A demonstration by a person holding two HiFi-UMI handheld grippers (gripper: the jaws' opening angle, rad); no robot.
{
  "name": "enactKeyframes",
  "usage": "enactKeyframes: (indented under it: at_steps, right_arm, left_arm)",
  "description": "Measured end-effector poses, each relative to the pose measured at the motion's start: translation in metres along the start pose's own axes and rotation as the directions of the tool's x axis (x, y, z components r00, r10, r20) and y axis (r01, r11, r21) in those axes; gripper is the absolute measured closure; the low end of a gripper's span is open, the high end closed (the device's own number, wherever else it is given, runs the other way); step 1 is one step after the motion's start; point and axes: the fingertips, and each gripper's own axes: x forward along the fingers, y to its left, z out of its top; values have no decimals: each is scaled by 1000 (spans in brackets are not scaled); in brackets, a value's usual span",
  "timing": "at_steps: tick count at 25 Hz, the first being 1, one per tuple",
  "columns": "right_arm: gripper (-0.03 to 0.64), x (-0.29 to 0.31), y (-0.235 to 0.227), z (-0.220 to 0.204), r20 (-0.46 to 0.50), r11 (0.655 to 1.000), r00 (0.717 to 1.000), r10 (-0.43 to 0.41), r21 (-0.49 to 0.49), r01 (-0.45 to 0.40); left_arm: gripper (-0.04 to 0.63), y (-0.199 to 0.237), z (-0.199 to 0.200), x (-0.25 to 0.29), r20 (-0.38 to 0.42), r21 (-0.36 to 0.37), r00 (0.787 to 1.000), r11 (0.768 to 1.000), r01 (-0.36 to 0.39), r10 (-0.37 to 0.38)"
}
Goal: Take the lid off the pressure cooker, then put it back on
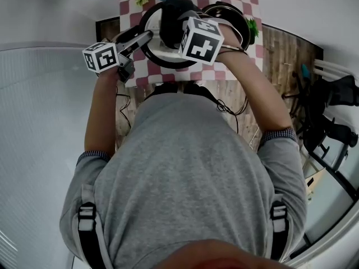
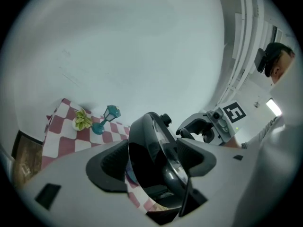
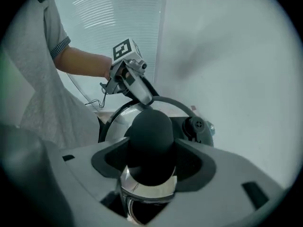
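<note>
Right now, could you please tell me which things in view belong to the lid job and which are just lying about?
Job: lid, cooker pot, left claw and right claw, both gripping the lid.
Lying about: small plant, teal lantern ornament, checked tablecloth.

Shiny, polished metal lid (image 3: 117, 122) with a smooth, matt black plastic knob (image 3: 150, 141); matt checked cloth (image 2: 61, 126); wooden floor (image 1: 280, 49).
</note>
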Motion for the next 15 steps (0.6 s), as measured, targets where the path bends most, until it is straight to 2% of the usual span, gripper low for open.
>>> enactKeyframes:
  at_steps: [5,11,15]
  right_arm:
    - [324,-23,-11,-35,-7,997,1000,-31,66,31]
    - [324,-45,-19,-77,-7,987,1000,-30,159,30]
    - [324,-57,-22,-106,-19,977,999,-31,210,34]
  left_arm:
    - [250,-25,0,43,-37,42,998,998,47,-46]
    - [250,-51,2,84,-63,170,997,983,65,-55]
    - [250,-62,-2,108,-94,215,994,973,80,-61]
